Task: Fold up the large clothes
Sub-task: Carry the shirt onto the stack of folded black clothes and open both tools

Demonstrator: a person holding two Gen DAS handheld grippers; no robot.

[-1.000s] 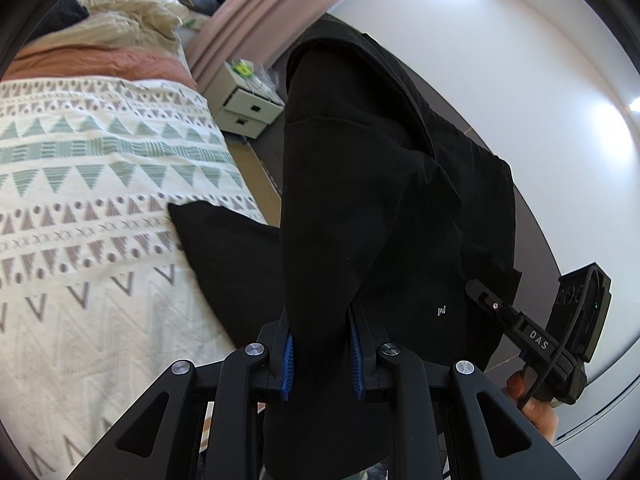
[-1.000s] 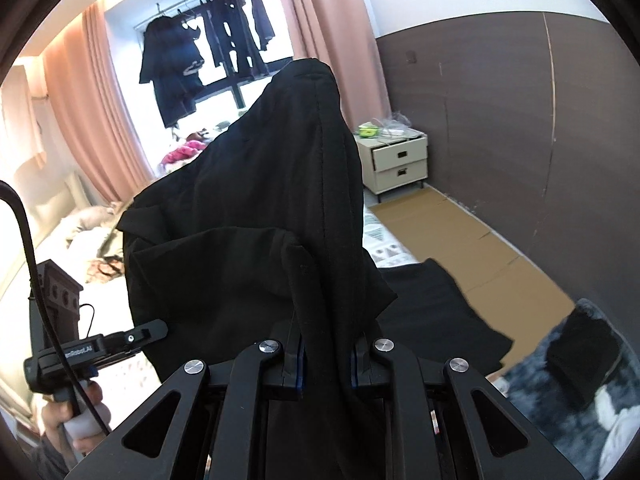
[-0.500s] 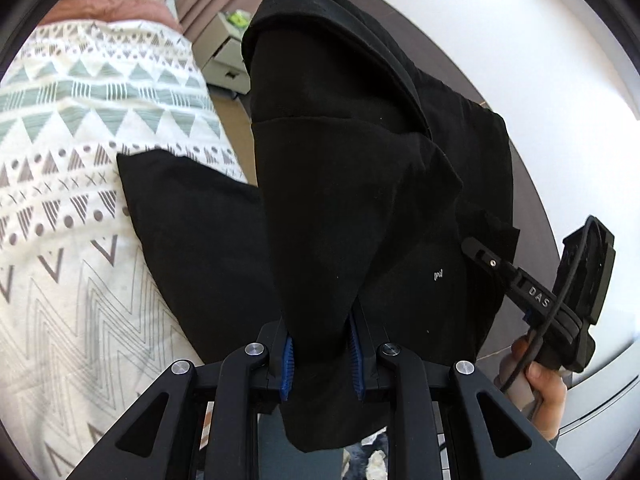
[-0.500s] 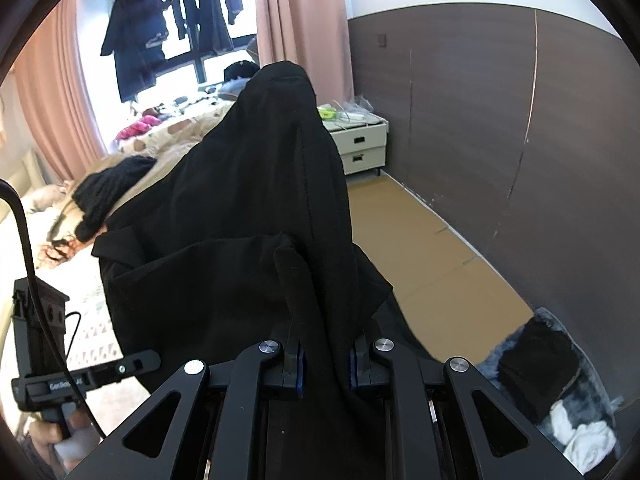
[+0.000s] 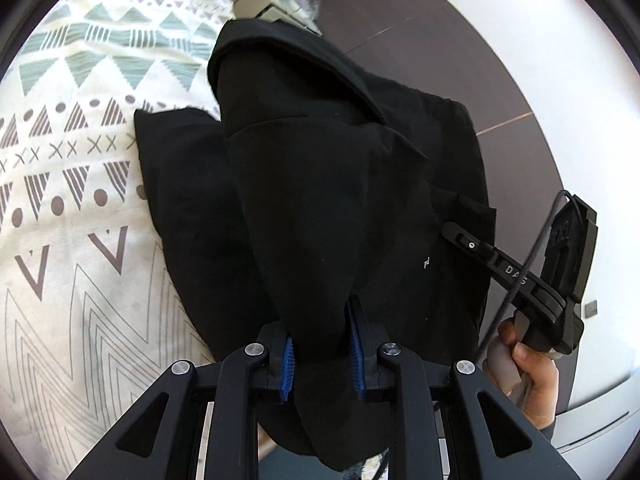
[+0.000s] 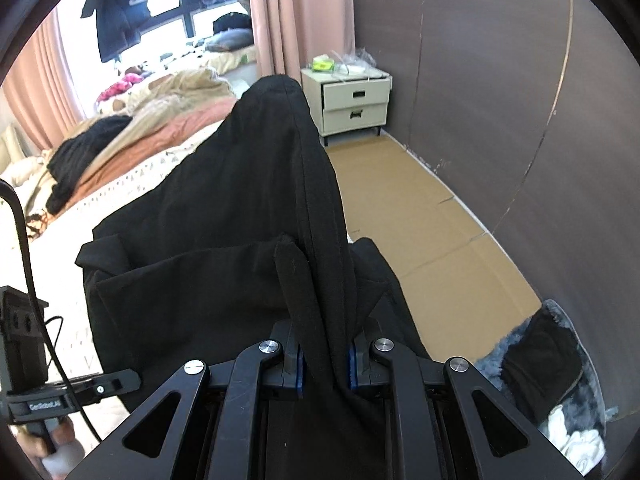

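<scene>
The bed (image 5: 72, 184) wore a cream cover printed with green and brown triangles, dots and zigzags. A lower part of the black garment (image 5: 188, 200) lay spread on it near its edge. Farther up the bed lay a rust-coloured blanket (image 6: 160, 140), a beige quilt (image 6: 180, 88) and a heap of dark clothing (image 6: 84, 152). Beside the bed, flattened cardboard (image 6: 420, 232) covered the floor, with a nightstand (image 6: 354, 104) standing at its far end.

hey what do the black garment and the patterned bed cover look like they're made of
Black garment: a soft matte woven or knit cloth, maybe cotton; it drapes in limp folds with no shine. The exact fibre can't be told.

Patterned bed cover: a thin printed fabric, cream with green and brown triangles, flat and dull, likely cotton or a blend.
</scene>
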